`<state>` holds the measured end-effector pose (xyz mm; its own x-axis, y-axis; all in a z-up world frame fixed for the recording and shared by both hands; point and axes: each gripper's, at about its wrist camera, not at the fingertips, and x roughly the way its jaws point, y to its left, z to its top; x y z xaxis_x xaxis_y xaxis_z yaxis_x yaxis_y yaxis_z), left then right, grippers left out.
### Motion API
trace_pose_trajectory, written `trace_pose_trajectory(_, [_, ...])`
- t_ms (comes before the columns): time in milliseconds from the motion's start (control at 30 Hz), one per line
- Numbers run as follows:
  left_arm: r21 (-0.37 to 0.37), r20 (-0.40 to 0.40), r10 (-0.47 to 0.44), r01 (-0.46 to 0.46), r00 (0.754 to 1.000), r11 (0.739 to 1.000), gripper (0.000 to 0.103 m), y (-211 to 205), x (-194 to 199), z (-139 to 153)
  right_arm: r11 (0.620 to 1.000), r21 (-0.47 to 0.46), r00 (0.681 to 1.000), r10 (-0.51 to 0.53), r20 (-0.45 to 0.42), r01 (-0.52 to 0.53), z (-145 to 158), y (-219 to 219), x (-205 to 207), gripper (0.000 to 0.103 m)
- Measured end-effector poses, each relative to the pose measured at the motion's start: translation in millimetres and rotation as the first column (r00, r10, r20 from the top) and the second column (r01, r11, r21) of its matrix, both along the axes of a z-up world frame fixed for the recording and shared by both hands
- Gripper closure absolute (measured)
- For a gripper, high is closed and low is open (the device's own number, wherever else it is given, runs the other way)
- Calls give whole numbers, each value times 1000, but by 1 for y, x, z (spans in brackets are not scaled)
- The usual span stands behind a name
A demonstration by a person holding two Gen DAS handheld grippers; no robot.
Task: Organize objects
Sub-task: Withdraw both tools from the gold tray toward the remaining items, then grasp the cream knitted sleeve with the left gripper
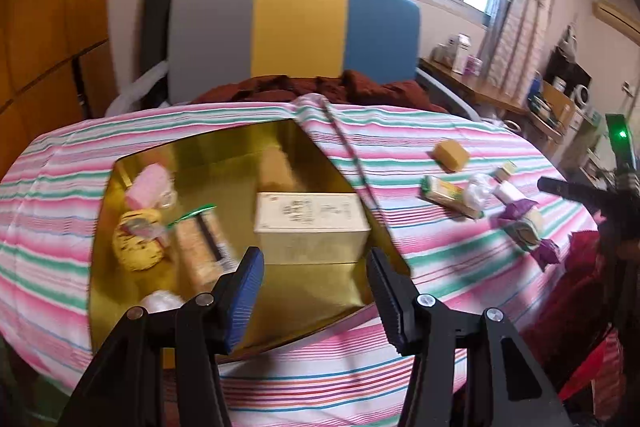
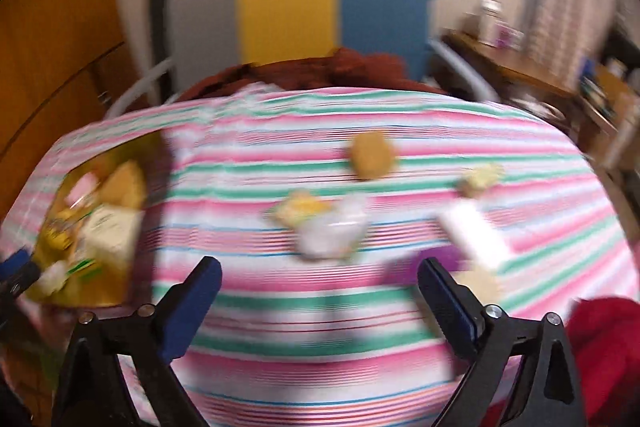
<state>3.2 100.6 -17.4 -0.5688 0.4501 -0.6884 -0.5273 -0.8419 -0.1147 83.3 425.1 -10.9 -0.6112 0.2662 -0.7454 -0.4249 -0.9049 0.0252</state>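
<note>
A gold tray [image 1: 320, 287] lies on the striped tablecloth [image 1: 440, 267]. It holds a cream box [image 1: 310, 227], a pink packet [image 1: 148, 185], a yellow cookie pack [image 1: 136, 243] and a cracker pack [image 1: 200, 247]. My left gripper [image 1: 314, 279] is open and empty just above the tray's near edge. Loose snacks lie to the right: an orange block [image 1: 452, 155], a green-yellow packet [image 1: 444, 193] and purple-wrapped pieces [image 1: 520, 215]. My right gripper [image 2: 320, 287] is open and empty above the cloth; its view is blurred, with a clear wrapped snack [image 2: 332, 231] ahead and the tray [image 2: 80, 227] at left.
A grey, yellow and blue chair back [image 1: 296, 31] stands behind the table with brown cloth [image 1: 340, 87] on the seat. A cluttered desk [image 1: 500, 95] is at the right. Red fabric [image 2: 600, 347] lies at the near right table edge.
</note>
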Motion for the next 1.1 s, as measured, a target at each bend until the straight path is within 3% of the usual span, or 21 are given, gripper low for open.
trace_pose_trajectory(167, [-17,2,-107,107,994,994,49,35,8,2,980,-59,981,-192,-23,190,0,68,29,0])
trace_pose_trajectory(233, [-20,8,-144,144,990,989,49,48,10,2,952,-181,964,-261,-50,248,-6,93,42,0])
trace_pose_trajectory(333, [-30,16,-210,210,978,977,49,70,15,2,881,-380,931,-347,-112,283,-17,120,59,0])
trace_pose_trajectory(400, [-34,20,-257,258,966,966,49,87,18,1,843,-445,908,-396,-134,302,-20,131,67,0])
trace_pose_trajectory(633, [-44,57,-371,373,927,927,49,139,26,-11,858,-449,910,-366,-196,249,-16,125,67,0])
trace_pose_trajectory(833, [-7,106,-481,484,870,875,49,186,34,-17,846,-481,898,-376,-229,231,-20,128,72,0])
trace_pose_trajectory(1033, [11,128,-531,534,838,845,49,232,34,-21,831,-518,897,-370,-243,202,-23,133,75,0])
trace_pose_trajectory(1100, [9,149,-559,564,816,826,49,244,35,-27,827,-526,894,-372,-250,197,-24,134,77,0])
